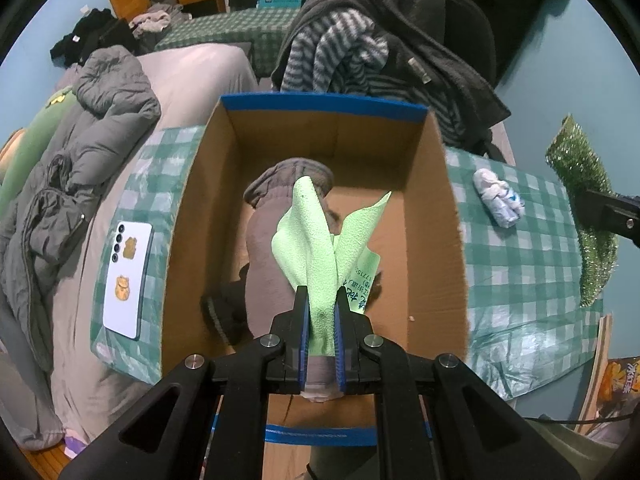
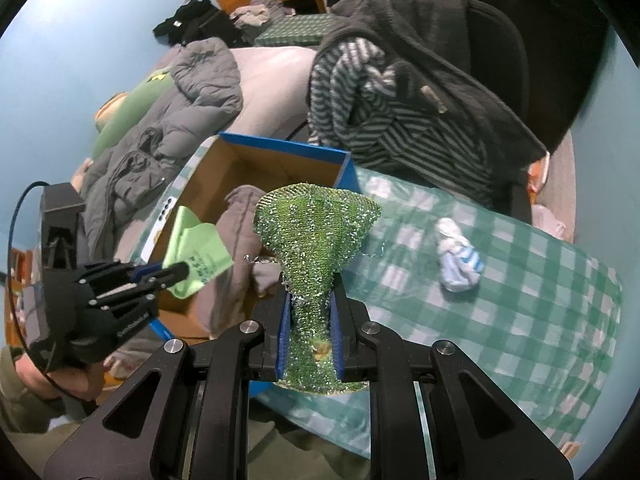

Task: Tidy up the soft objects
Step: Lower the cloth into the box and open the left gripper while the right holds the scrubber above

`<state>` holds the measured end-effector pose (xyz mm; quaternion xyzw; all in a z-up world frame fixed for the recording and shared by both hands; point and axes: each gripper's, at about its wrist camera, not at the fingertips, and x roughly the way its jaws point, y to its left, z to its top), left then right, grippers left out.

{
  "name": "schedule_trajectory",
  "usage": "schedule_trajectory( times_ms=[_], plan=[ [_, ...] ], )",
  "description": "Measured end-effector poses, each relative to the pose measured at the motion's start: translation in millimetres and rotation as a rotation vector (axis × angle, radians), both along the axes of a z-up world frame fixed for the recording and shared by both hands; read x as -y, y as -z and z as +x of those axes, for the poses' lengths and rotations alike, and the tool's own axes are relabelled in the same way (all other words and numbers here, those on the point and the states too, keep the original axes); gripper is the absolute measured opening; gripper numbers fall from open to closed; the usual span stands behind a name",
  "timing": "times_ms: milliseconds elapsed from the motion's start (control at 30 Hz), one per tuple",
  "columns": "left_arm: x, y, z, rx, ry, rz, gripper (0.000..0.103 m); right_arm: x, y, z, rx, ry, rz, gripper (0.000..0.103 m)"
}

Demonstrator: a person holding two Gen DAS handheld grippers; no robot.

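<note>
The checked tablecloth (image 2: 500, 312) fills the lower right of the right wrist view, and on it stands the cardboard box (image 1: 188, 216), open-topped with blue tape on its rim, probably the collecting place for the soft things. A grey garment (image 1: 268, 248) already lies inside it.

The left gripper (image 1: 322, 300) is pinched tight on a pale green cloth (image 1: 308, 232), which fans up toward 12 o'clock directly over the box interior; it looks thin and finely textured, with a printed tag on it. Holding it there suggests a drop into the box comes next.

The right gripper (image 2: 310, 304) is clamped on a green sequinned fabric (image 2: 316, 224), glittery and spreading wide above the fingers; it hangs at the box's near corner, over the tablecloth edge, likely next in line.

At 3 o'clock from that fabric, a small white-and-blue bundle (image 2: 458, 266) lies on the cloth, well apart from the box, not yet gathered.
</note>
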<state>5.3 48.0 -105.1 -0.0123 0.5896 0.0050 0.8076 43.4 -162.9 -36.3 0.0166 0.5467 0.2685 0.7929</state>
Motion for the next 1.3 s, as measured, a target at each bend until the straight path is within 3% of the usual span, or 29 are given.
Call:
schedule_trajectory(
  times_ms=[400, 467, 567, 600, 1133, 1300],
  plan=[
    [-5.9, 36.3, 8.4, -0.096, 0.009, -0.001, 0.013, -55.9, 12.3, 9.6, -0.016, -0.079, -0.003, 0.015],
    [-7.6, 38.6, 6.3, -0.102, 0.008, 0.001, 0.019, -62.7, 14.9, 11.3, -0.019, -0.088, -0.005, 0.015],
    [-12.1, 35.7, 0.9, -0.081, -0.008, -0.005, 0.042, -73.0, 18.6, 14.0, -0.025, -0.102, -0.003, 0.015],
    [-13.8, 34.3, -0.8, -0.073, -0.014, -0.009, 0.044, -76.8, 19.9, 14.6, -0.027, -0.108, 0.001, 0.015],
    [-49.8, 23.9, -24.7, -0.064, -0.128, -0.045, 0.046, -112.7, 52.0, 23.6, -0.109, -0.167, 0.013, 0.015],
    [-54.3, 20.5, -30.7, -0.059, -0.142, -0.045, 0.046, -120.4, 66.6, 24.2, -0.138, -0.19, -0.004, 0.021]
  ],
)
